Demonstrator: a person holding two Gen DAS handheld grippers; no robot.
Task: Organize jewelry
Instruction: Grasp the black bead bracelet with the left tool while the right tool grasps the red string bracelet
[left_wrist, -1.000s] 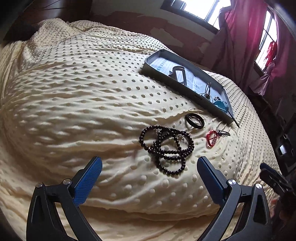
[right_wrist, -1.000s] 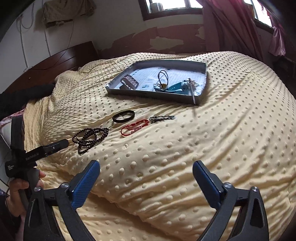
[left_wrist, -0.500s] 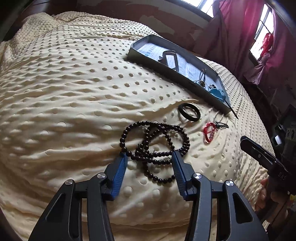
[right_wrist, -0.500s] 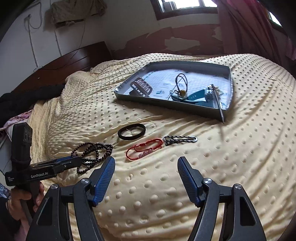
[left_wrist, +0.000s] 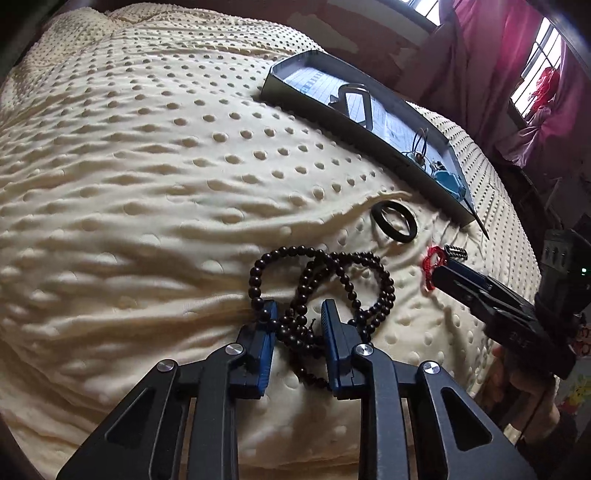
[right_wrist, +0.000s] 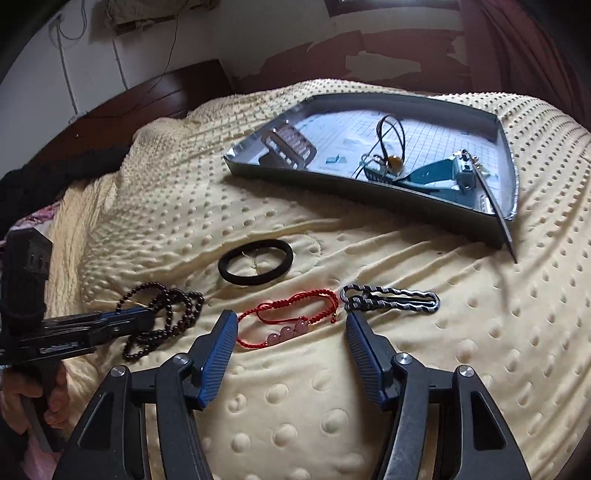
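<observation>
A dark bead bracelet (left_wrist: 369, 258) lies in loops on the yellow dimpled blanket (left_wrist: 166, 184). My left gripper (left_wrist: 297, 314) is closing around its near strands; the beads sit between the blue pads, and a small gap remains. To its right lies a red cord bracelet (right_wrist: 288, 325) with pink beads. My right gripper (right_wrist: 291, 328) straddles it, jaws closing, pads clear of the cord. A black ring (right_wrist: 255, 281) and a wavy metal hair clip (right_wrist: 391, 299) lie just beyond. The grey tray (right_wrist: 332, 181) stands further back, holding a clasp, a corded pendant and a teal piece.
The blanket rises in soft folds around the jewelry. A dark wooden headboard (right_wrist: 147, 99) and a peeling wall stand behind the bed. Red curtains (left_wrist: 498, 74) hang at the right. A person's hand (right_wrist: 22, 395) holds the left gripper's handle.
Both grippers have come down and forward to the blanket while narrowing. The left now has the bead strands between its pads, and the right has reached the red cord bracelet.
</observation>
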